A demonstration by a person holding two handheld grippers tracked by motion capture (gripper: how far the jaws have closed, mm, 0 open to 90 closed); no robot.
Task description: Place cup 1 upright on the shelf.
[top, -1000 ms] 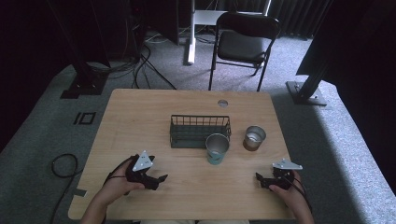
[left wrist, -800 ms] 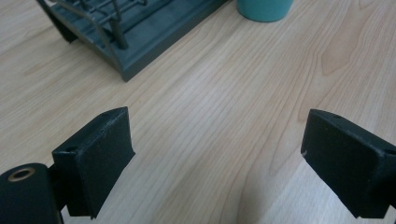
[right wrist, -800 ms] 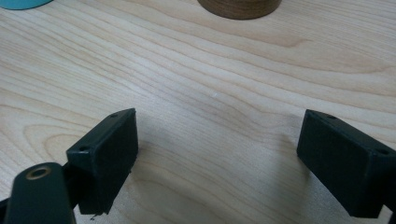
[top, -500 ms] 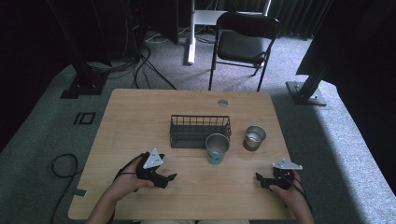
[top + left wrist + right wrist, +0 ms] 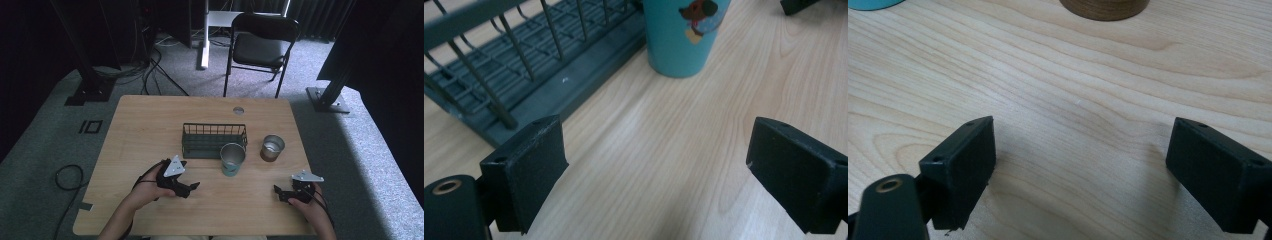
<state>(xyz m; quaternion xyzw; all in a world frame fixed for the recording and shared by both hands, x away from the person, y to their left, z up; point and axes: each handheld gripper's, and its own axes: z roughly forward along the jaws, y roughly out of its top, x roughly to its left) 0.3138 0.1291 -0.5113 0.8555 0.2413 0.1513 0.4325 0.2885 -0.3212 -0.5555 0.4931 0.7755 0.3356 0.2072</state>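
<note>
A teal cup [image 5: 233, 159] with a cartoon print [image 5: 684, 35] stands at the table's middle, right in front of a dark wire rack [image 5: 214, 140] [image 5: 524, 75]. To its right is a brown metal-lined cup [image 5: 272, 148] [image 5: 1104, 7]. My left gripper [image 5: 189, 188] [image 5: 664, 170] rests low over the wood, left of the teal cup, open and holding nothing. Near the front right edge my right gripper [image 5: 280, 192] [image 5: 1083, 170] is open too, with bare wood between its jaws.
The wooden table [image 5: 150, 130] has a round cable hole [image 5: 238, 110] near its far edge. A black folding chair [image 5: 260, 45] stands behind the table. Cables lie on the grey carpet at left [image 5: 65, 175].
My left gripper has moved to the right and a little forward, closer to the teal cup. The right gripper has stayed where it was.
</note>
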